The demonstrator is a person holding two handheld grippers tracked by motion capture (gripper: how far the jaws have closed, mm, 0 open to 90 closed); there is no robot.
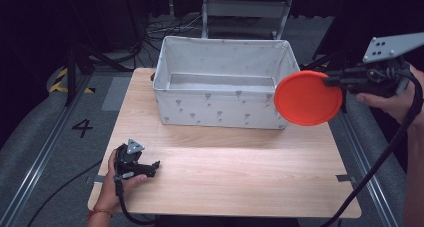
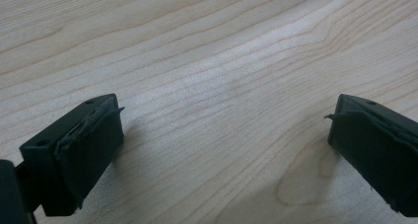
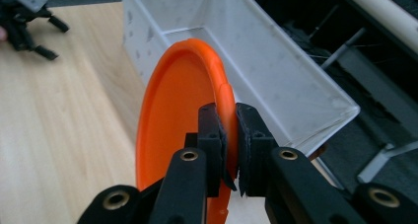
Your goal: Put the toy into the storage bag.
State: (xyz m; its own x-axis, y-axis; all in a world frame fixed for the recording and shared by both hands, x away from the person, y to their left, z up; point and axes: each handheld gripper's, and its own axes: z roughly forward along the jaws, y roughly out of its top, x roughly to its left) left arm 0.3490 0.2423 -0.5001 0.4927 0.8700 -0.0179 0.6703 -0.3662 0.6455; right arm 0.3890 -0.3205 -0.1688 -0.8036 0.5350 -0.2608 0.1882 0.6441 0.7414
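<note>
An orange plate (image 1: 307, 98) hangs in the air beside the right end of the white fabric bin (image 1: 220, 104), held on edge. My right gripper (image 1: 334, 80) is shut on its rim; the right gripper view has both black pads (image 3: 213, 135) clamped on the orange plate (image 3: 172, 120), with the white bin (image 3: 276, 61) just beyond it. My left gripper (image 1: 154, 169) rests in a hand on the wooden table (image 1: 235, 172) at the front left, and the far-off left gripper (image 3: 29, 24) is also there in the right gripper view. Its jaws stand wide apart over bare wood (image 2: 222, 110), nothing between them.
The bin stands open-topped at the back of the table; its inside looks bare where I can see it. A grey floor with rails (image 1: 45, 147) surrounds the table. A metal frame (image 1: 245, 12) and cables sit behind the bin.
</note>
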